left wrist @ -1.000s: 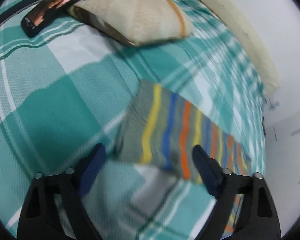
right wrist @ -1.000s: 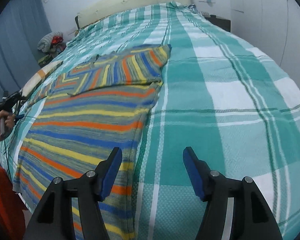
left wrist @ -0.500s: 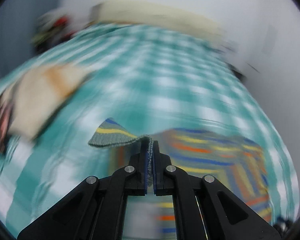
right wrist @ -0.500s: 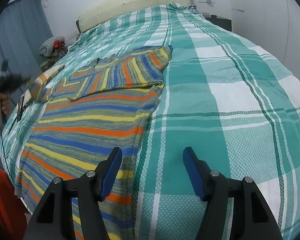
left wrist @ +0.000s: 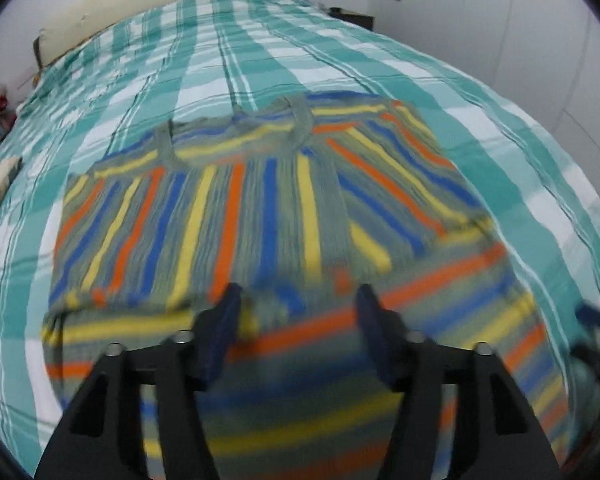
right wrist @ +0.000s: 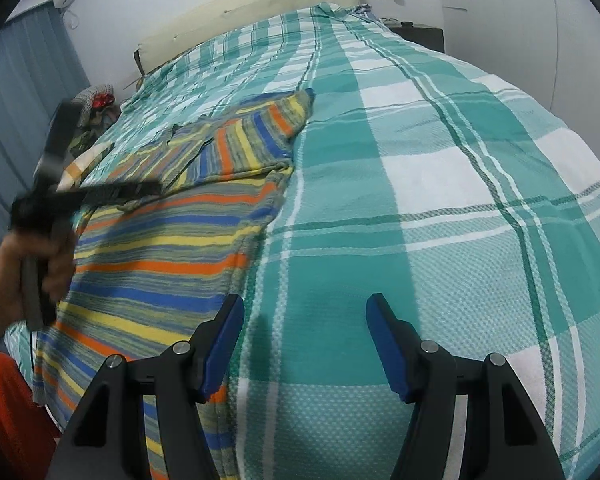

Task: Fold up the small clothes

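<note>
Both sleeves lie folded across the sweater (left wrist: 236,216) on the bed (right wrist: 440,208); the left gripper (left wrist: 298,322), jaws just opened, and right gripper (right wrist: 305,344) gape empty, body folds remaining.

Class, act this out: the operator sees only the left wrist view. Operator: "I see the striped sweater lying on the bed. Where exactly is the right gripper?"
Observer: The right gripper hangs open over bare plaid bedspread, just beside the striped sweater's right edge.
Operator: Is it holding any cloth?
Observer: No, nothing is between its jaws.
Operator: What is off the bed's left side?
Observer: A blue curtain hangs there.
</note>
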A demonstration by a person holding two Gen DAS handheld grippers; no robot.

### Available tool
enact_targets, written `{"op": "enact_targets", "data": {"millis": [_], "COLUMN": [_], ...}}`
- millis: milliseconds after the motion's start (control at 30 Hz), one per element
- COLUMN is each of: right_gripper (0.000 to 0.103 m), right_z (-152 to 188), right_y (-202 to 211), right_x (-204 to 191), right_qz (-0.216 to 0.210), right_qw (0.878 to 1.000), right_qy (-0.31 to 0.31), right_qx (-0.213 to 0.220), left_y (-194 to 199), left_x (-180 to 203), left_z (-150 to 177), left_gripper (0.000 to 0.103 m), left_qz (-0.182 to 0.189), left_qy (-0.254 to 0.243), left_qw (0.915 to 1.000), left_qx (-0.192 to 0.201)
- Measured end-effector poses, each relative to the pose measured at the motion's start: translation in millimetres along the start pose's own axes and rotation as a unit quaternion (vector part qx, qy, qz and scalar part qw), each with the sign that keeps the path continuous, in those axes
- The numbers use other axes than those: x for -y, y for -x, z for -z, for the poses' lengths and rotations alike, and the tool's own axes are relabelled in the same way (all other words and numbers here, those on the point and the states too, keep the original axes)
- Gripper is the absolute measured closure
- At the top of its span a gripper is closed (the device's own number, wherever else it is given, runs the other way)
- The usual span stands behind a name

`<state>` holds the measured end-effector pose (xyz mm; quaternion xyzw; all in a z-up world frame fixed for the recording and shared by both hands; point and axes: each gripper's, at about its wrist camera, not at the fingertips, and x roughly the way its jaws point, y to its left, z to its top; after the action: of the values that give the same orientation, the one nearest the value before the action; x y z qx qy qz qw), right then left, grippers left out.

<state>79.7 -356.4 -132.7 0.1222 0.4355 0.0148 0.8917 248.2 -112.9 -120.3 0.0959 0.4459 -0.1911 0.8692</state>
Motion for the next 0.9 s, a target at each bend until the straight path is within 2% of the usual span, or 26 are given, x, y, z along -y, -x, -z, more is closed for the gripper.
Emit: {"op": "enact_targets", "data": {"millis": [100, 167, 200, 267, 333, 367, 400, 433, 533, 600, 800, 900], "right_gripper": [0.04, 0.04, 0.04, 0.04, 0.04, 0.04, 0.04, 0.04, 0.04, 0.04, 0.04, 0.039], "right_z": [-0.8, -1.5, -1.6, -1.9, -1.8, -1.3, -0.9, -0.1, 1.8, 1.9, -1.8, 0.0], "right_y": [0.3, -1.2, -2.1, -4.7, -6.0, -6.7, -7.4, -8.5, -6.4, -4.2, 2.7, 9.5], "right_x": [2.2, 1.8, 1.3, -1.0, -2.8, -3.3, -3.6, -3.4, -1.8, 0.1, 0.4, -6.0], "right_qz": [-0.001, -0.002, -0.001, 0.001, 0.006, 0.01, 0.014, 0.021, 0.034, 0.039, 0.048, 0.053], "right_qw": [1.0, 1.0, 1.0, 1.0, 1.0, 1.0, 1.0, 1.0, 0.999, 0.999, 0.999, 0.998], "right_qy": [0.001, 0.002, 0.003, 0.006, 0.01, 0.012, 0.014, 0.016, 0.022, 0.023, 0.019, 0.028], "right_qx": [-0.001, -0.002, -0.002, -0.004, -0.005, -0.007, -0.009, -0.013, -0.015, -0.013, 0.0, 0.006], "left_y": [26.6, 34.1, 34.1, 24.3, -7.2, -30.2, -39.8, -38.2, -8.5, 18.9, 91.3, 107.2], "left_x": [-27.0, -50.9, -70.7, -94.5, -122.5, -135.9, -142.8, -150.8, -163.1, -163.0, -125.5, -94.8], "left_z": [8.0, 0.5, -7.9, -13.1, -9.7, -0.7, 6.1, 15.3, 32.8, 46.6, 98.2, 126.1], "left_gripper": [0.02, 0.018, 0.018, 0.011, 0.01, 0.011, 0.011, 0.01, 0.01, 0.01, 0.008, 0.007], "left_qz": [-0.002, -0.026, -0.051, -0.089, -0.145, -0.172, -0.171, -0.155, -0.178, -0.167, -0.118, -0.085], "left_qy": [0.009, 0.026, 0.043, 0.066, 0.078, 0.076, 0.077, 0.086, 0.119, 0.131, 0.133, 0.119], "left_qw": [0.9996, 0.9986, 0.9967, 0.9927, 0.9863, 0.9812, 0.9805, 0.9828, 0.9762, 0.977, 0.9839, 0.989], "left_qx": [0.025, 0.039, 0.046, 0.049, 0.007, -0.042, -0.059, -0.053, -0.034, -0.018, 0.021, 0.026]}}
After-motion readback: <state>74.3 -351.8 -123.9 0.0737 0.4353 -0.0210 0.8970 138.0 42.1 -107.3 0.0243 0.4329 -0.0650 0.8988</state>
